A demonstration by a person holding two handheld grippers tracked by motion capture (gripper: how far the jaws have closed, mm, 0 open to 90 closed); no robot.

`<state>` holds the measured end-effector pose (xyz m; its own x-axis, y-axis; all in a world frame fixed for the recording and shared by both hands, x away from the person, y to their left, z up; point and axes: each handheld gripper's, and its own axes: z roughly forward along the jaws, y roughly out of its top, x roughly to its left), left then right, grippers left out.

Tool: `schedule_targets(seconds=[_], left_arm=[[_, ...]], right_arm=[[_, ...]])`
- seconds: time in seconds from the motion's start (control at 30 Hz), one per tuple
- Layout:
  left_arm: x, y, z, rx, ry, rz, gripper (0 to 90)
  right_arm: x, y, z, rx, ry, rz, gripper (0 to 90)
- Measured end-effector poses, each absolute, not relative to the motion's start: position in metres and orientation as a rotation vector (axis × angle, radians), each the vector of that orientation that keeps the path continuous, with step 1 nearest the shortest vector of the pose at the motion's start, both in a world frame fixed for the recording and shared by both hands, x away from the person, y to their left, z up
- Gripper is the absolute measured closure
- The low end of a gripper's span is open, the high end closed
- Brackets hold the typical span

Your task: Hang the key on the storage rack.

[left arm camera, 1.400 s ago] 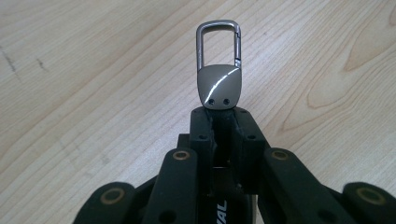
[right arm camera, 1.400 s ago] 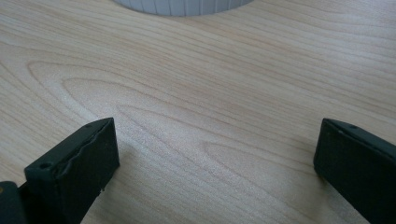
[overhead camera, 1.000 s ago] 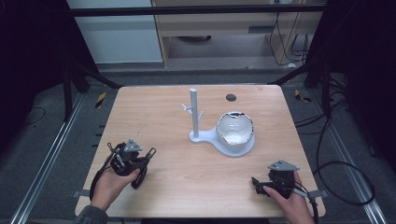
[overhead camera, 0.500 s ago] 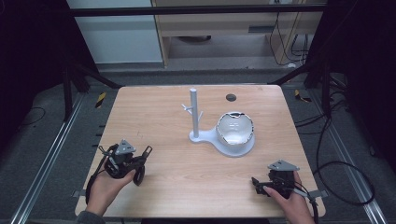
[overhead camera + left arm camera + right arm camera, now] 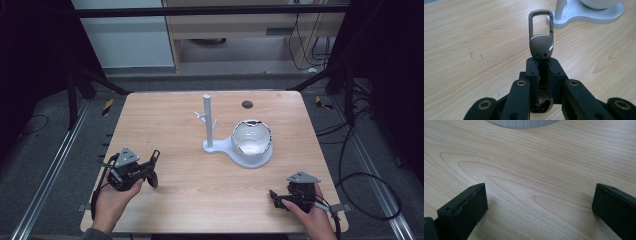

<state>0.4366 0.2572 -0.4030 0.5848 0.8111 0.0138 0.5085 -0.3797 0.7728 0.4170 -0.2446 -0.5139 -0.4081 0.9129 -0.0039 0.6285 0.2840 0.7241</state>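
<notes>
Between the jaws of our left gripper [image 5: 543,72] we held a grey metal carabiner clip [image 5: 541,37], clamped by its lower end, its loop reaching out ahead toward the white stand [image 5: 586,12]. Our right gripper [image 5: 539,207] rested low over the wooden table [image 5: 529,170], jaws wide apart, the stand's white base just ahead.

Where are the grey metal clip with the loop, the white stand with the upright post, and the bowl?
Grey metal carabiner clip [image 5: 541,46], left gripper view, its flat body.
White stand [image 5: 207,117], high view, its post.
White bowl [image 5: 251,137], high view, inside.
</notes>
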Motion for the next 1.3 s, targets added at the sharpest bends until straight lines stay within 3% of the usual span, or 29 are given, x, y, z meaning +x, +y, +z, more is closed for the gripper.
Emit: schedule_targets(seconds=[0.6, 1.3], left_arm=[[0.443, 0.227, -0.39, 2.003, 0.992, 0.497, 80.3], [0.469, 0.161, -0.34, 2.007, 0.886, 0.589, 80.1]], right_arm=[[0.417, -0.245, -0.514, 1.373, 2.144, 0.914, 0.3], [0.417, -0.245, -0.514, 1.376, 2.143, 0.913, 0.4]])
